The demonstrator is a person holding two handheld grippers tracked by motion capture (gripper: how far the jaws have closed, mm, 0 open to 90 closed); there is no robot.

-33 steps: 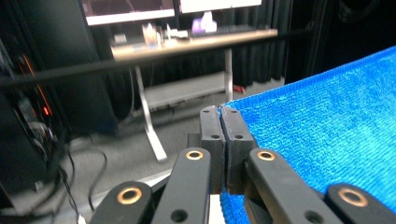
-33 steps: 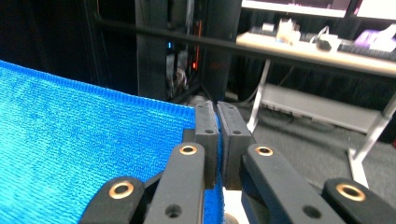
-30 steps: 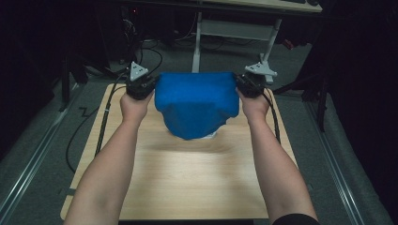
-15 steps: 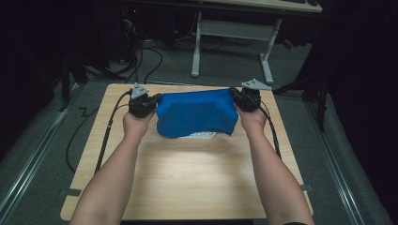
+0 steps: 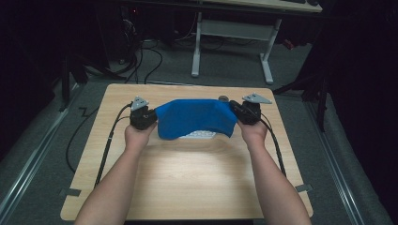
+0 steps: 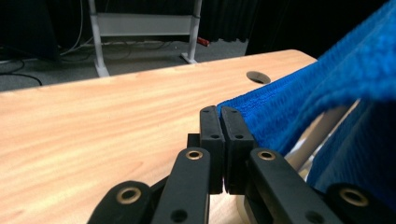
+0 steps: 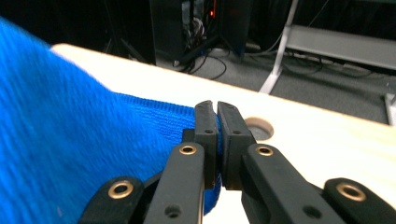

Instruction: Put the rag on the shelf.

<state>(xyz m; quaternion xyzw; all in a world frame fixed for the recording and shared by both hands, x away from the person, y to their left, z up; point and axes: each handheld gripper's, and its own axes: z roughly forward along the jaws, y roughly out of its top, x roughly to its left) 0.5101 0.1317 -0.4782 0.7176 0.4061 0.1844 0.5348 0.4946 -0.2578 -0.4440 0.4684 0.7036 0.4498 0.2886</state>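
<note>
Reaching in from the near edge of the wooden counter (image 5: 187, 183), the person's two forearms run forward to the left hand (image 5: 137, 137) and right hand (image 5: 253, 132). Each grips a tool: the left tool (image 5: 151, 116) has its jaws pressed together on one upper corner of a blue towel (image 5: 195, 117), and the right tool (image 5: 234, 111) has its jaws clamped on the other corner. Stretched between them, the towel hangs in a shallow curve over the far half of the counter, its lower edge at or just above the surface. Beneath it lies something white (image 5: 199, 135), perhaps patterned, too hidden to identify. Past the towel, a round hole (image 5: 223, 98) sits near the far edge. Beyond, a white desk frame (image 5: 232, 33) stands on the grey floor.
</note>
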